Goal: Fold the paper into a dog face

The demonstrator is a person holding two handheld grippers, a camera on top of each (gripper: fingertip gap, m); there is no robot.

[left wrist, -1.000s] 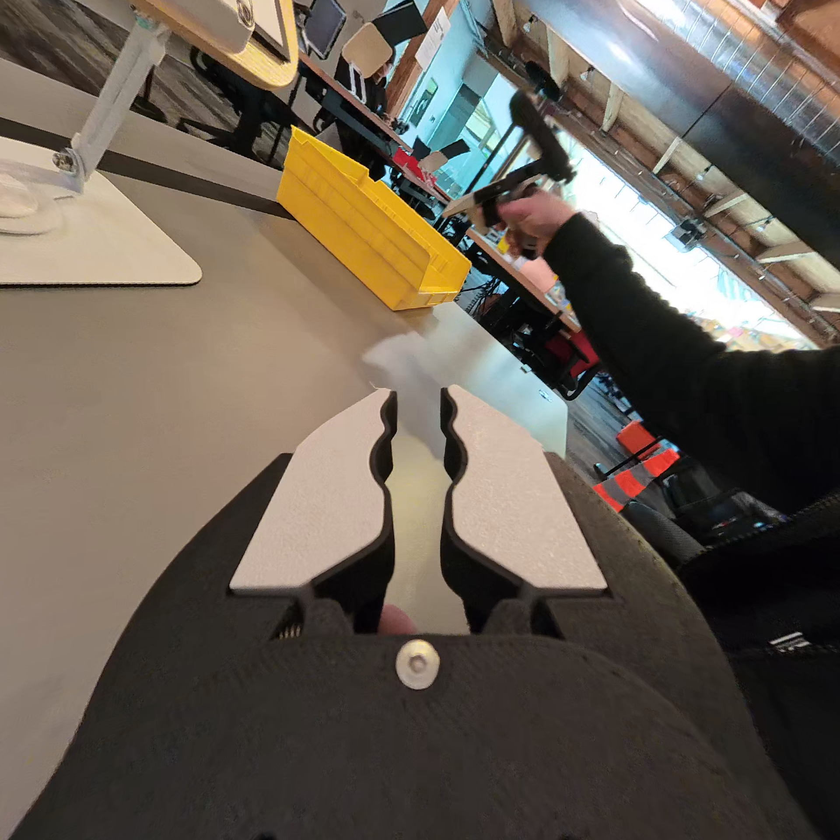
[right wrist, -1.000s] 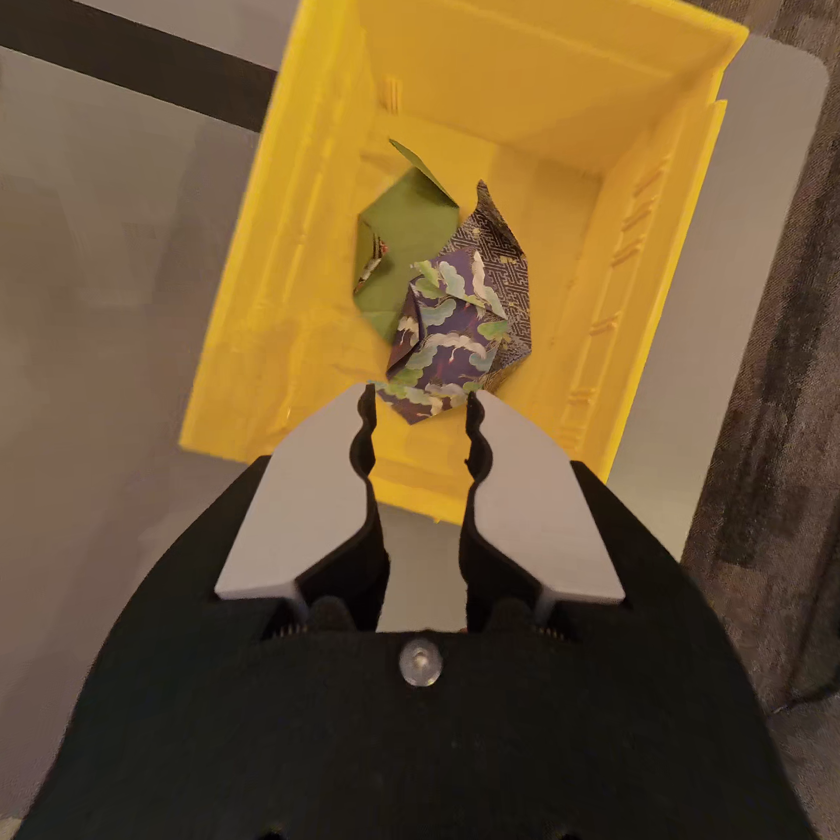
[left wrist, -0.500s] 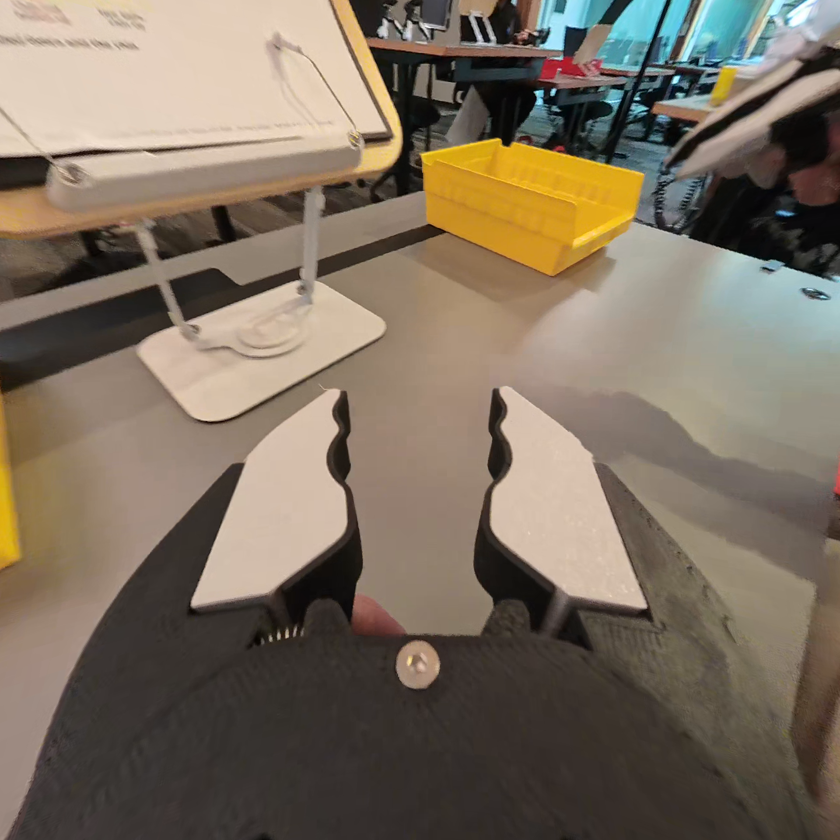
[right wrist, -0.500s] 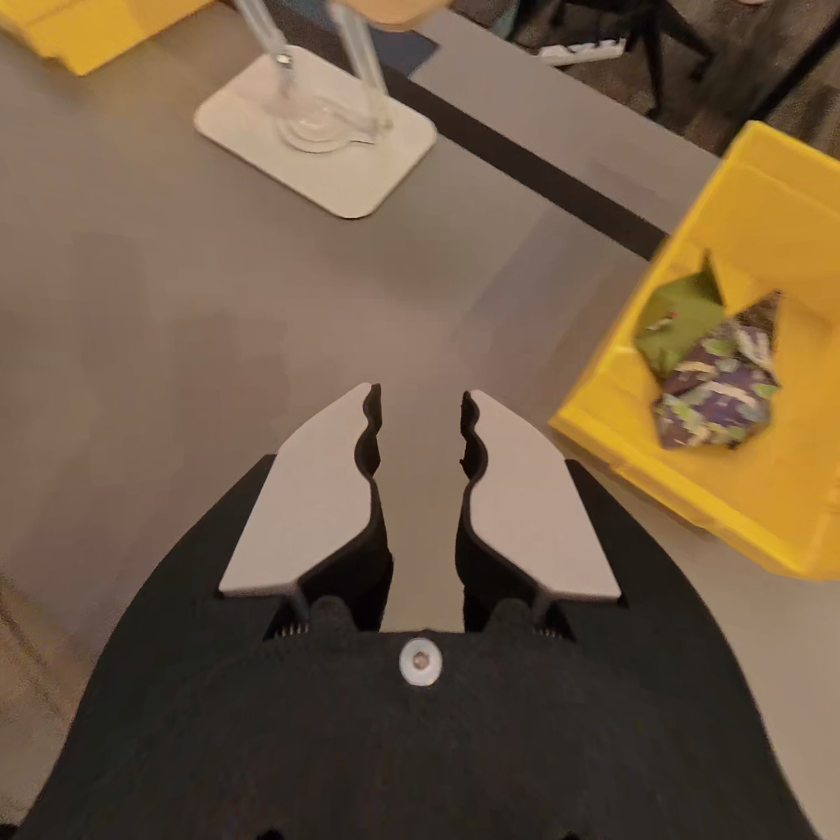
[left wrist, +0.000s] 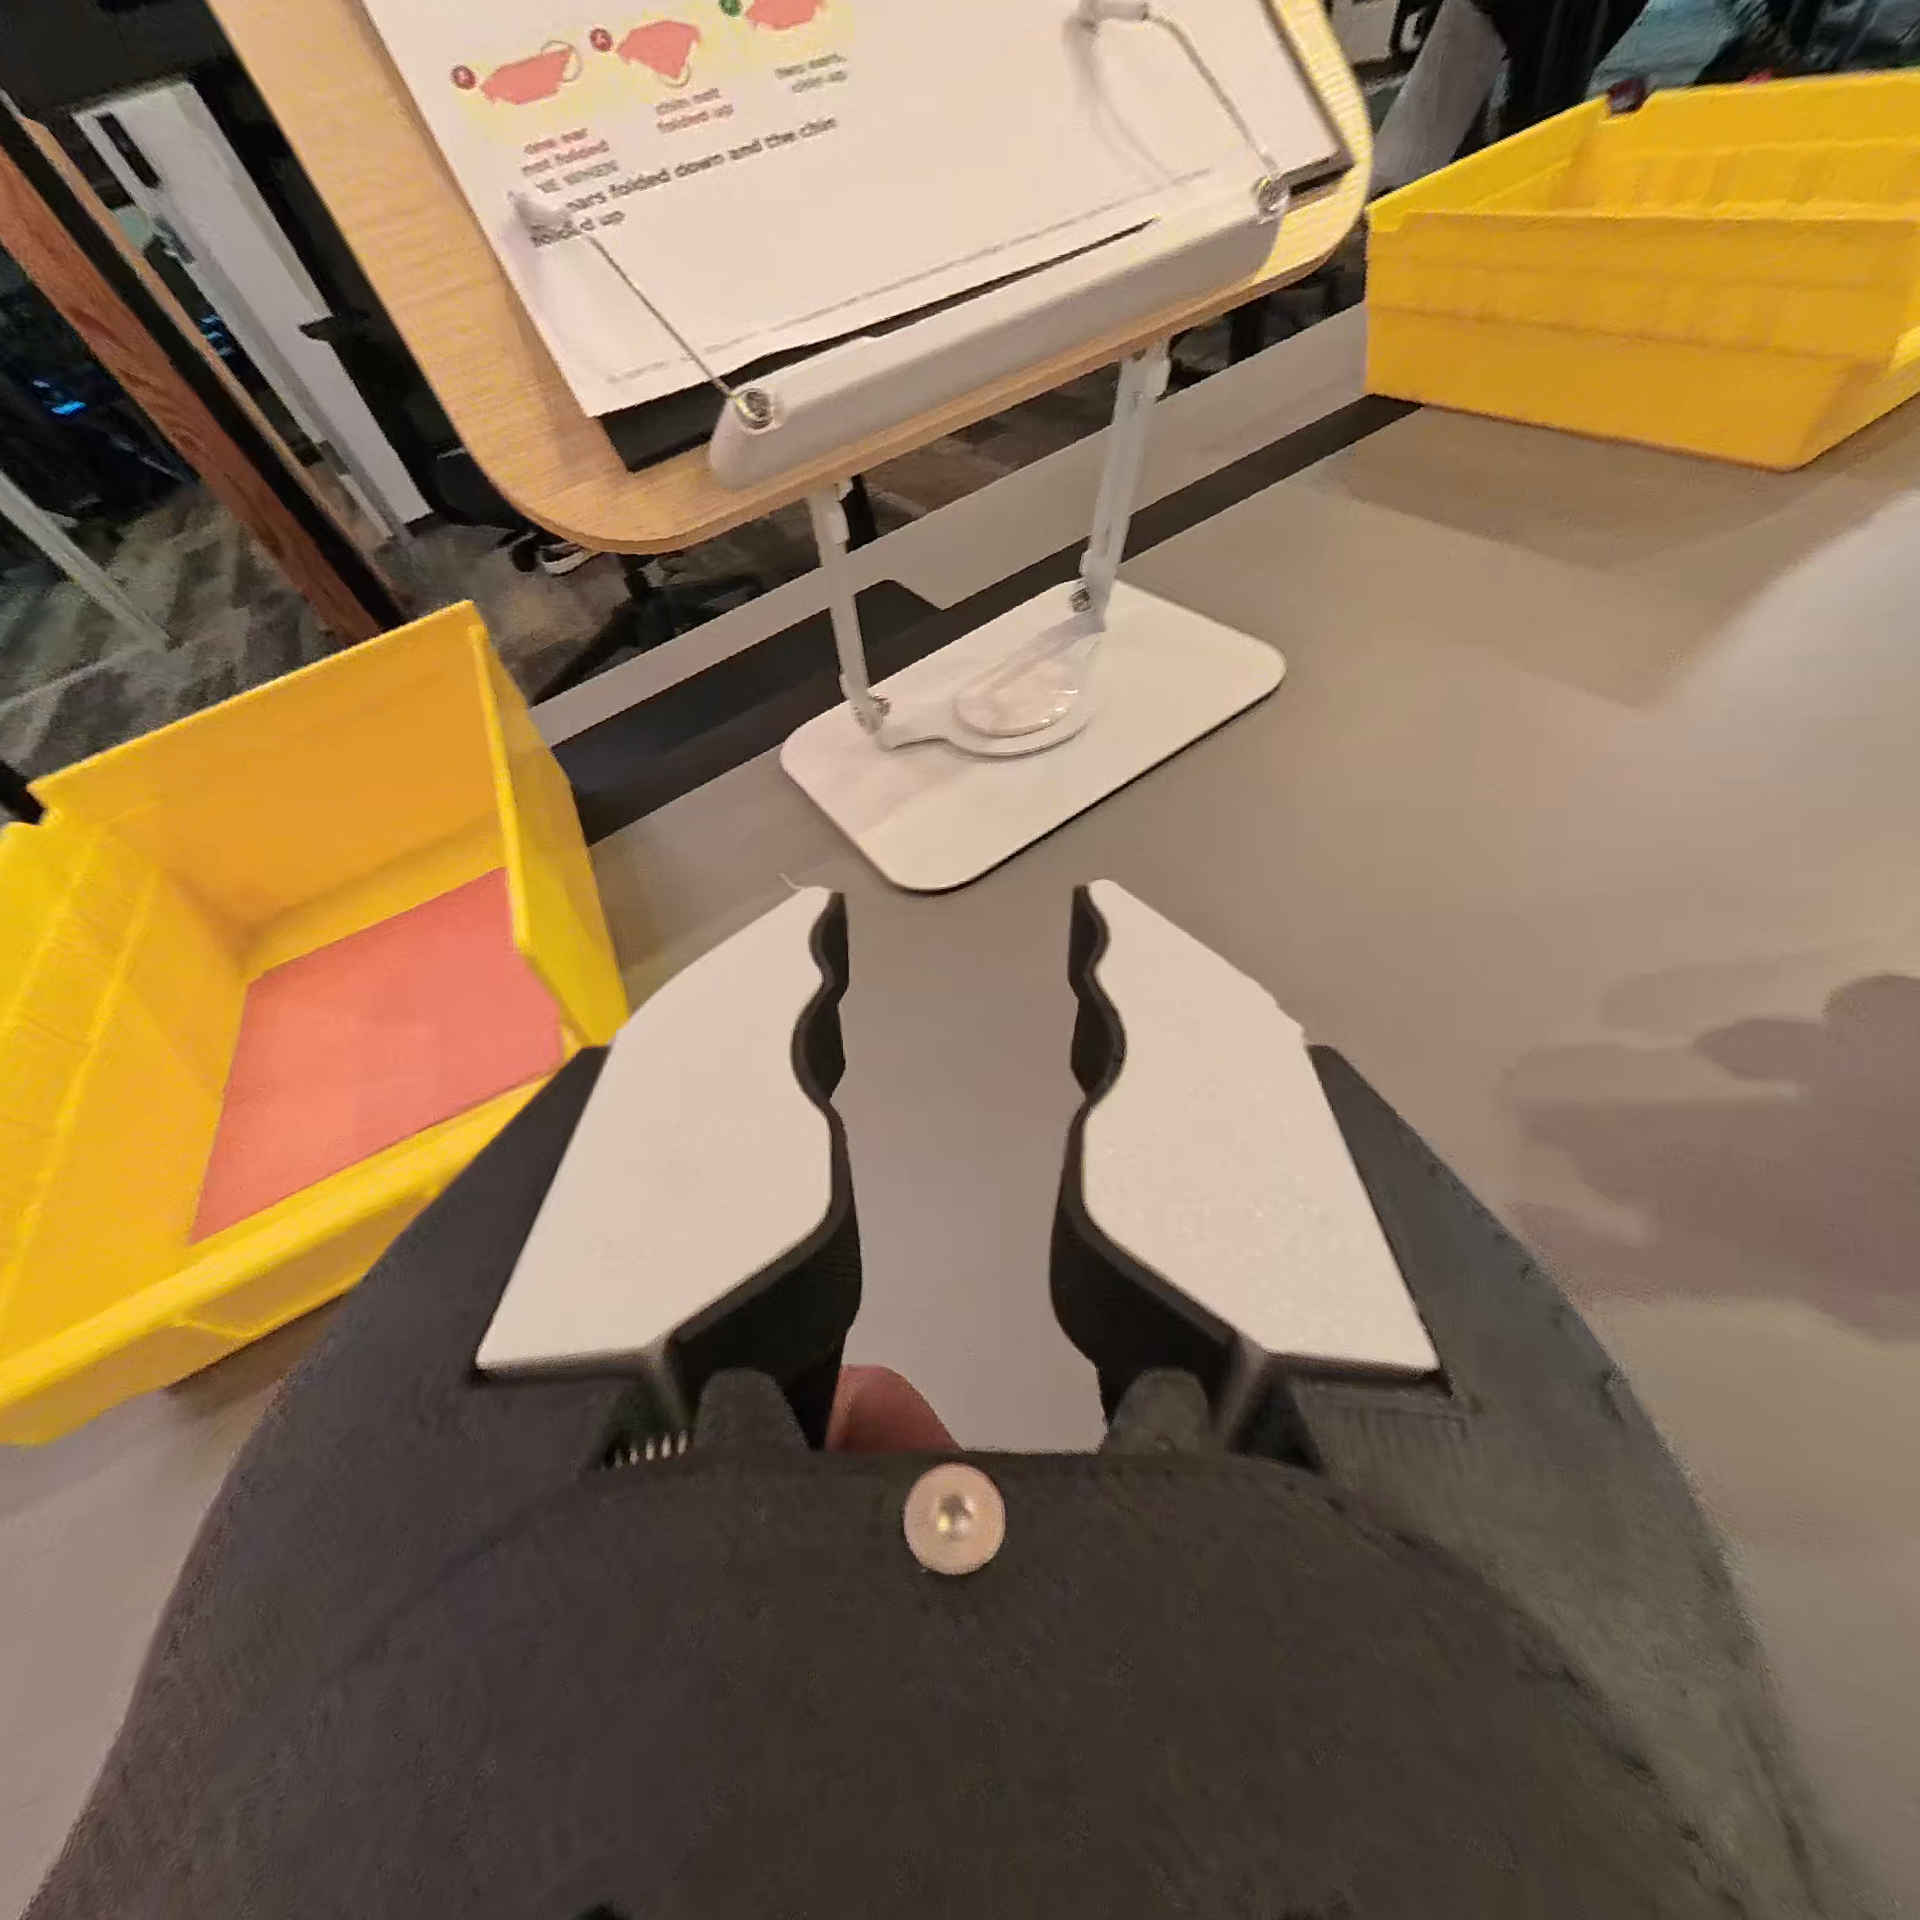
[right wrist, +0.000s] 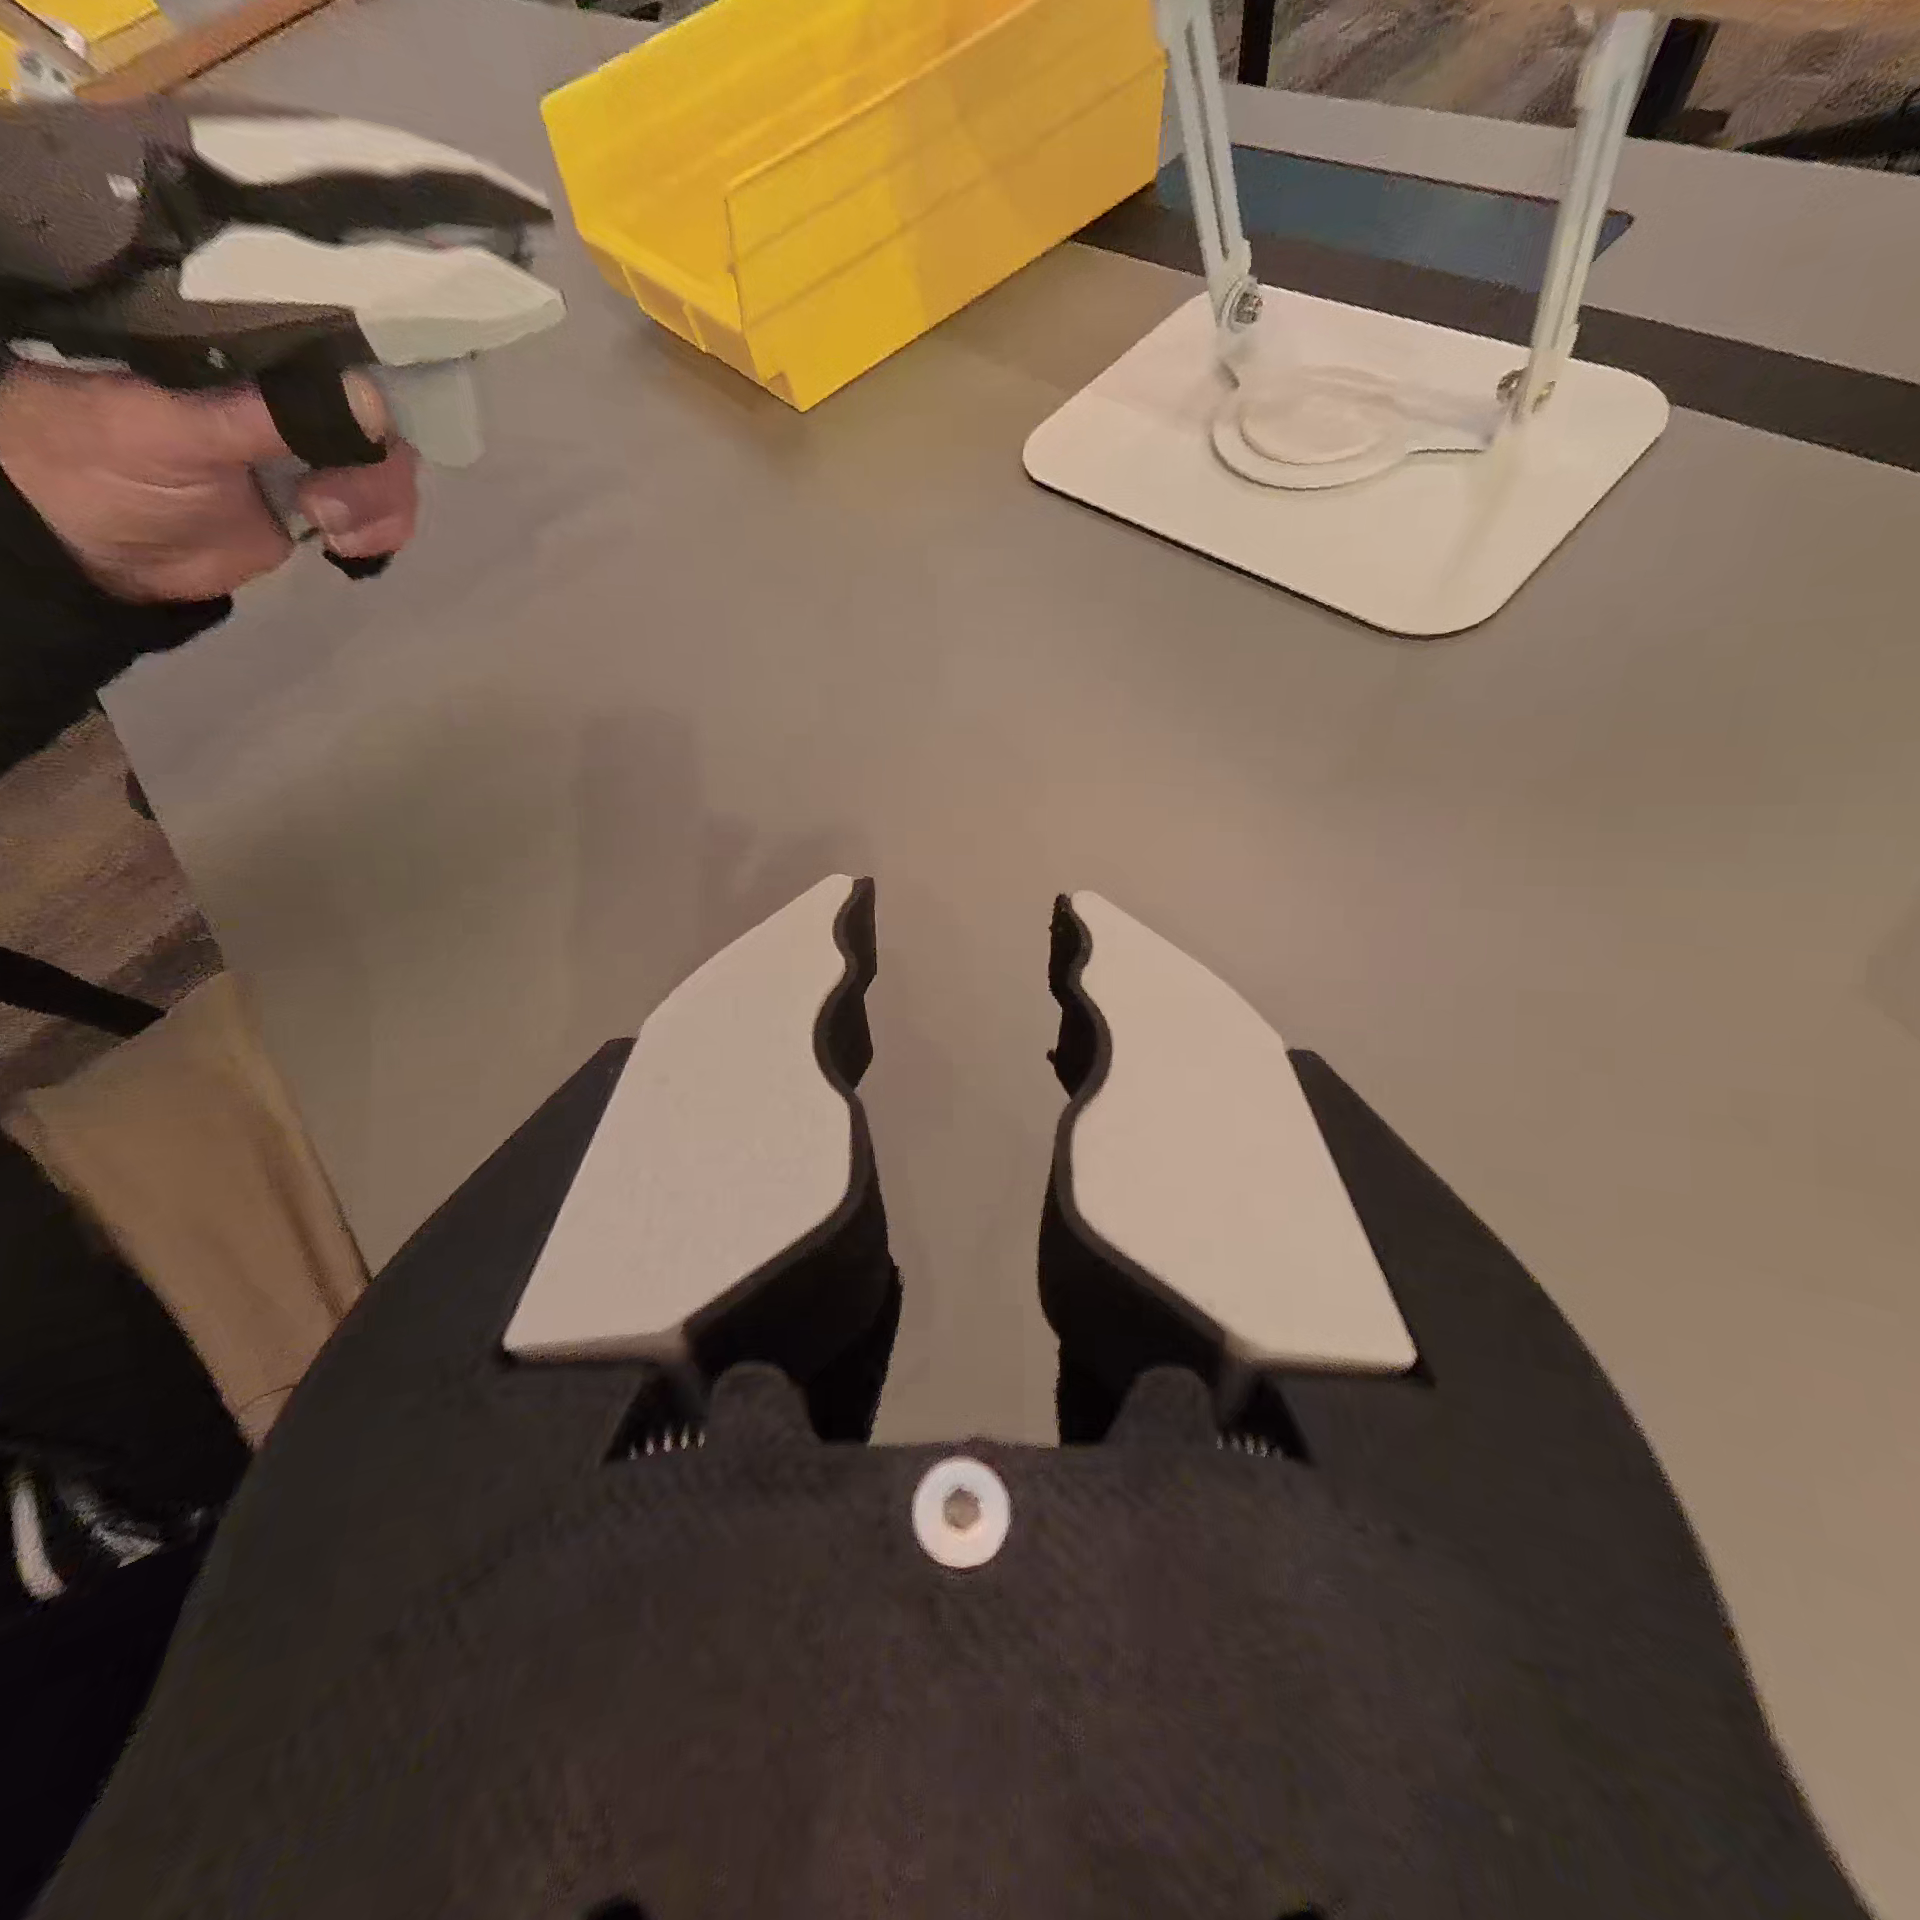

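A flat sheet of salmon-pink paper [left wrist: 364, 1049] lies in the bottom of a yellow bin [left wrist: 125, 1278] at the left of the grey table. My left gripper [left wrist: 954, 914] is open and empty, above the table just right of that bin. My right gripper [right wrist: 964, 906] is open and empty over the bare middle of the table. In the right wrist view the left gripper [right wrist: 520, 260] shows at the far left, held in a hand [right wrist: 187, 488], near the same yellow bin [right wrist: 862, 187].
A white stand [left wrist: 1039, 758] holds a wooden board with an instruction sheet [left wrist: 862, 177] at the back middle; its base also shows in the right wrist view [right wrist: 1351, 457]. A second yellow bin [left wrist: 1642, 312] sits at the back right. The table's near-left edge [right wrist: 156, 790] drops to carpet. Spacing between my two grippers at the tips: around 25 cm.
Both grippers have swung left. The right one has left the bin of folded patterned papers and is now over the table middle. The left one now faces the bin with pink paper.
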